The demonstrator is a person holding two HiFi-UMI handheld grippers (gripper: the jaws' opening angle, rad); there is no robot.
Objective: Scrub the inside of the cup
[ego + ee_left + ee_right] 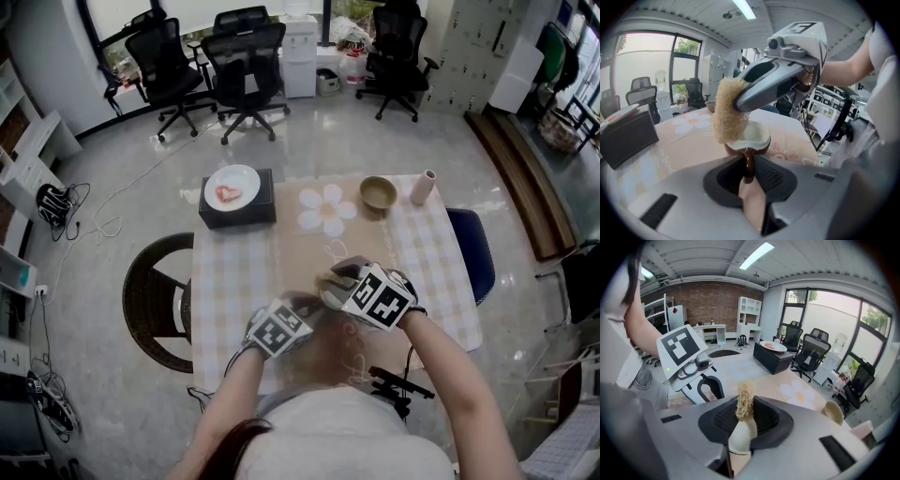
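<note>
Close in front of you, over the near edge of the checked table (427, 258), your two grippers meet. The left gripper (749, 180) is clamped on the handle of one brown cup (757, 137), which has a cream inside and is held up clear of the cloth with its mouth tilted towards the other tool. The right gripper (745, 96) is closed on one tan loofah scrubber (725, 117). The scrubber's lower end lies against the cup's left rim and covers that part of the cream lining. The right gripper view shows the same fibres pinched between its two jaws.

Past the grippers, at mid-table, lies one flower-shaped mat (327, 210). To its left sits one black box (236, 212) carrying one white plate (232, 186) with something pink on it. To the mat's right stand one tan bowl (379, 192) and, just beside it, one pale pink tumbler (424, 187).

Two seats flank the table: a dark round chair (155, 300) on the left and a blue chair (472, 253) on the right. Farthest off, by the windows, stand at least three black office chairs (246, 66) and one white cabinet-like unit (300, 56).
</note>
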